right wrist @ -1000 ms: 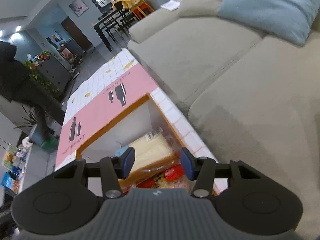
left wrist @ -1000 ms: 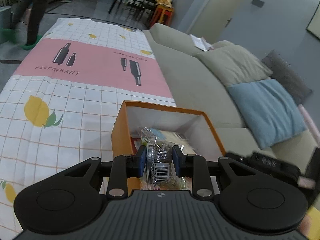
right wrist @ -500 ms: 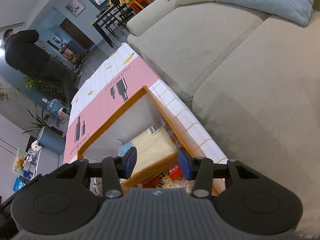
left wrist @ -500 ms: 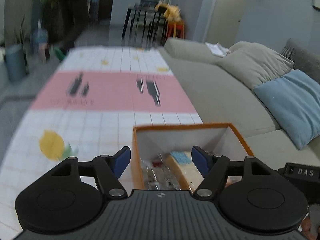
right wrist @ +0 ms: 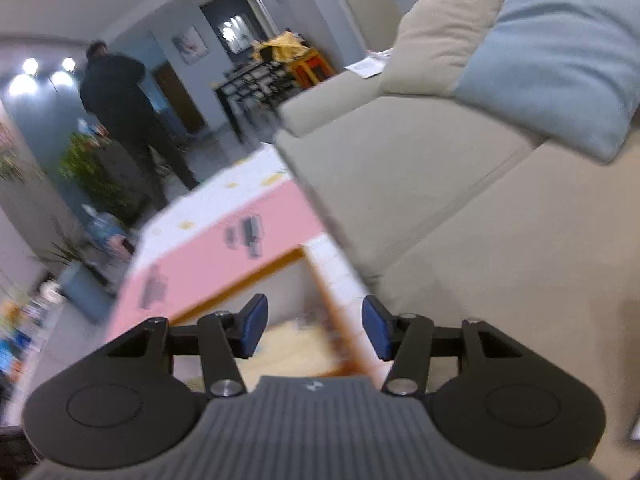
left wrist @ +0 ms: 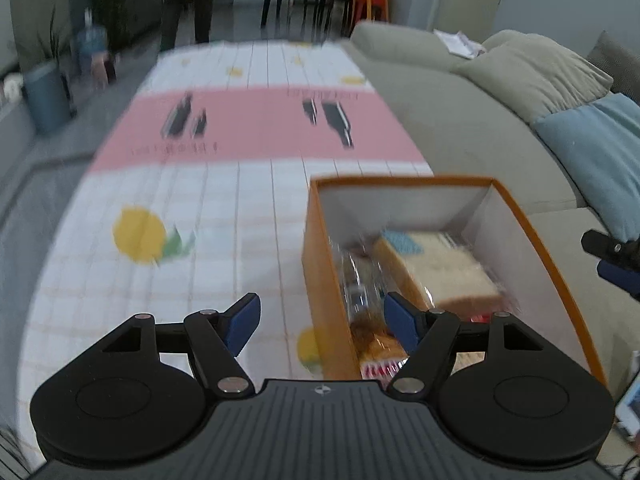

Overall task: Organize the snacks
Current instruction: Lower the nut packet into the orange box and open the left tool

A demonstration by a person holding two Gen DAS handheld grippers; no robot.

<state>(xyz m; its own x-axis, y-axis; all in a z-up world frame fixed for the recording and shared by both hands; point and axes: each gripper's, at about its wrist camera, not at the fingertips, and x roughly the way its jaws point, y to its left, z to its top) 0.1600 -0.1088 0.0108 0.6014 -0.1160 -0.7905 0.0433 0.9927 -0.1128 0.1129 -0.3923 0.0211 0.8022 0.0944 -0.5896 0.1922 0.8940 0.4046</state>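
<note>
We see a rectangular orange cardboard box (left wrist: pixel 532 240) of crinkly-wrapped snacks (left wrist: pixel 436 268) on the cloth-covered counter (left wrist: pixel 200 208). Left gripper (left wrist: pixel 322 322), angled downward, fingers wide, empty; right gripper (right wrist: pixel 315 326) fingers opening, empty.

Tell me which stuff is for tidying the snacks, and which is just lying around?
For the job:
- orange cardboard box
- wrapped sliced bread loaf inside it
- clear-wrapped snack packets beside the bread
- left tongs, open
- right tongs, opening, nothing between them

Just lying about:
- pink lemon-print tablecloth
- beige sofa
- blue cushion
- papers
</note>
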